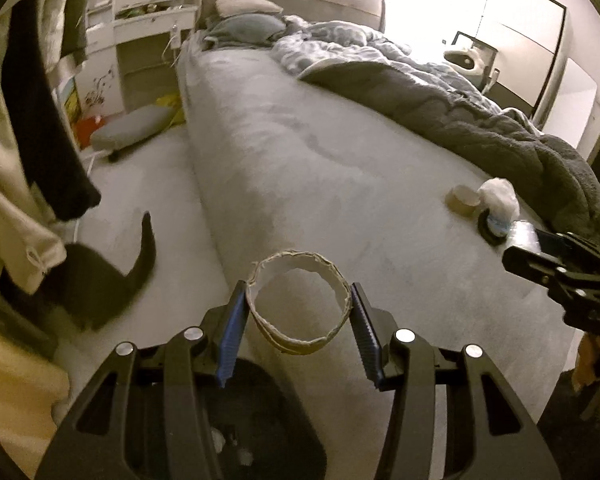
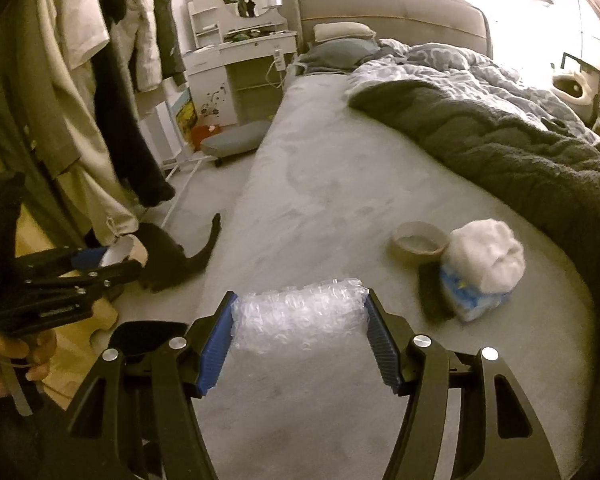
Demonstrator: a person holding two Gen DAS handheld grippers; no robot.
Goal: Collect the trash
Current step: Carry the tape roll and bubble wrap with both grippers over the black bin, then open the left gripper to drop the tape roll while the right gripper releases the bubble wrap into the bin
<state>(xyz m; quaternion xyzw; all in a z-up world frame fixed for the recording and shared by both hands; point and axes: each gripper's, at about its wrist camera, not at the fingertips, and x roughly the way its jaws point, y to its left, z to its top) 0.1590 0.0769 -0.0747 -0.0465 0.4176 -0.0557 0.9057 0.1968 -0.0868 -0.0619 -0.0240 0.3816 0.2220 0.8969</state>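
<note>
My left gripper (image 1: 298, 312) clamps a frayed cardboard ring (image 1: 299, 304), lower centre; my right gripper (image 2: 300, 322) grasps crinkled bubble wrap (image 2: 298, 312). Tape roll (image 2: 419, 243) and white wad (image 2: 486, 256) lie right on the bed (image 2: 320, 184).

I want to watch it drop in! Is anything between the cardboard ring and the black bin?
Nothing visible is. The cardboard ring, clamped in the left gripper, hangs over what looks like the black bin, with only open air between them. The black cat is off to the side on the floor.
</note>
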